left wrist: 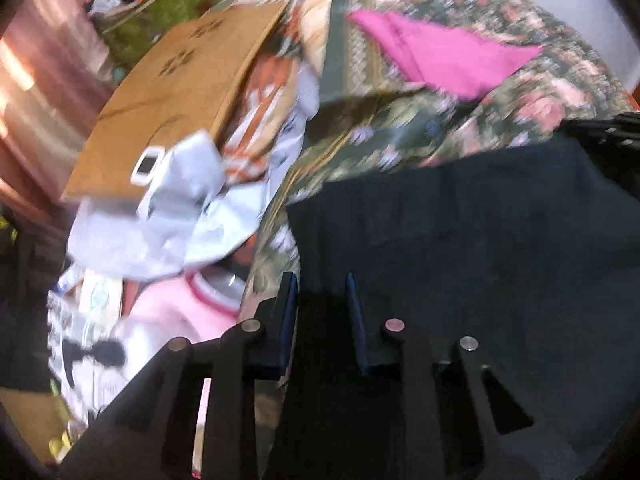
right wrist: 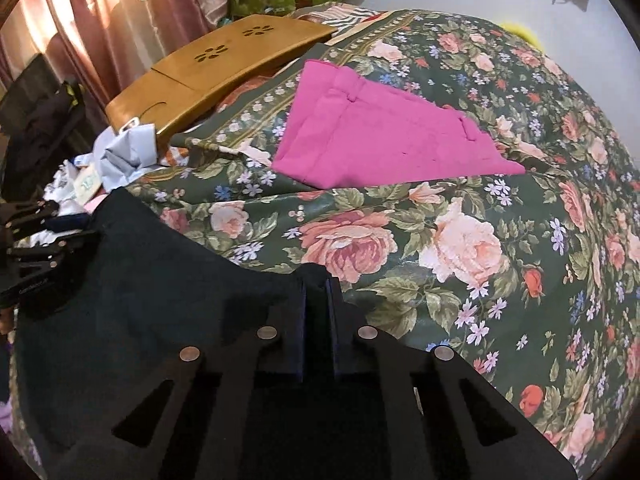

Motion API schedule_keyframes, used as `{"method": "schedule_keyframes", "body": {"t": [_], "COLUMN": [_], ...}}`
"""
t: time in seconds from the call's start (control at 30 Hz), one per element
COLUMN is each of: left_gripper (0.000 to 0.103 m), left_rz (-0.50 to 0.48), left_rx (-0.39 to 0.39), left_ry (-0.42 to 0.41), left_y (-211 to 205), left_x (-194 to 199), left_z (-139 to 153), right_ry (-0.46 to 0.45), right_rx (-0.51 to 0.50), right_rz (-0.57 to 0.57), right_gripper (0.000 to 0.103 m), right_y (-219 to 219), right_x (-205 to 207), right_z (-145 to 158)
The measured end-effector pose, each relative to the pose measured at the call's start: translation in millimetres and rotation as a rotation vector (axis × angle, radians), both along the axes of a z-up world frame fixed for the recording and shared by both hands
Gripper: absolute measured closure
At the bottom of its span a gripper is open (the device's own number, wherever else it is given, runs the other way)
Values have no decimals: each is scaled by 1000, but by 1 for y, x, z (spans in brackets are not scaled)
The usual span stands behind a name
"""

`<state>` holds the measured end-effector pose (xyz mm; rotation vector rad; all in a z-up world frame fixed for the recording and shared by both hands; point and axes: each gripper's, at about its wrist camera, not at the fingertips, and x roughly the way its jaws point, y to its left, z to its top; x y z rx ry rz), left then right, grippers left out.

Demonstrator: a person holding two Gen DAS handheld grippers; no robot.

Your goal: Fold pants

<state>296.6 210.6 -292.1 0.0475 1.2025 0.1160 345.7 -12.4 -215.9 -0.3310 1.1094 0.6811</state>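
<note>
Both grippers, left (left wrist: 322, 292) and right (right wrist: 318, 284), are clenching an edge of the dark soft-fabric pants (right wrist: 160, 280), lying near the folded pink cloth (right wrist: 380, 136), apparently stretching it for folding.

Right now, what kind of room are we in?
Probably a bedroom: a floral bedspread carrying folded pink pants, pink curtains behind, and a wooden lap desk beside piled clothes.

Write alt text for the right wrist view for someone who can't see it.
The right tongs pinch the edge of dark pants spread over a floral bedspread, with the left tongs at the garment's far left corner. Folded pink pants lie beyond, near a wooden lap tray.
</note>
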Motion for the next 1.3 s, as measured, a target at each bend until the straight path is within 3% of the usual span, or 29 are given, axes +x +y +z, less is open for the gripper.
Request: {"method": "schedule_keyframes", "body": {"t": [0.2,0.27,0.3,0.37,0.43,0.47,0.57,0.77,1.0,1.2,1.3], "left_gripper": [76,72,68,40,22,19,19,19,19,19,19], "left_rz": [-1,1,8,21,37,42,34,69,141,189,223], "left_rx": [-26,-33,-34,-46,-40,-28,-32,-178,-340,-528,-585], "left_ry": [-22,-45,-61,-92,-126,-145,-163,-129,-34,37,62], "left_y": [2,-2,-3,-6,-9,-11,-18,-22,-25,-28,-28], "left_x": [-17,-23,-28,-38,-48,-55,-71,-95,-113,-111,-104], "left_z": [25,36,45,58,70,77,92,96,73,55,47], "right_ry": [8,-14,-28,-56,-80,-89,-123,-213,-259,-245,-233], "right_rx": [25,44,58,70,80,86,100,109,93,71,52], "right_rz": [-33,-38,-40,-45,-47,-50,-62,-124,-267,-443,-529], "right_gripper": [88,88,88,87,86,85,75,66,63,63,63], "right_y": [-10,-18,-24,-33,-45,-51,-69,-118,-193,-268,-304], "right_x": [-8,-16,-22,-34,-47,-54,-77,-122,-153,-171,-180], "right_z": [23,38,47,62,76,82,97,116,118,111,106]}}
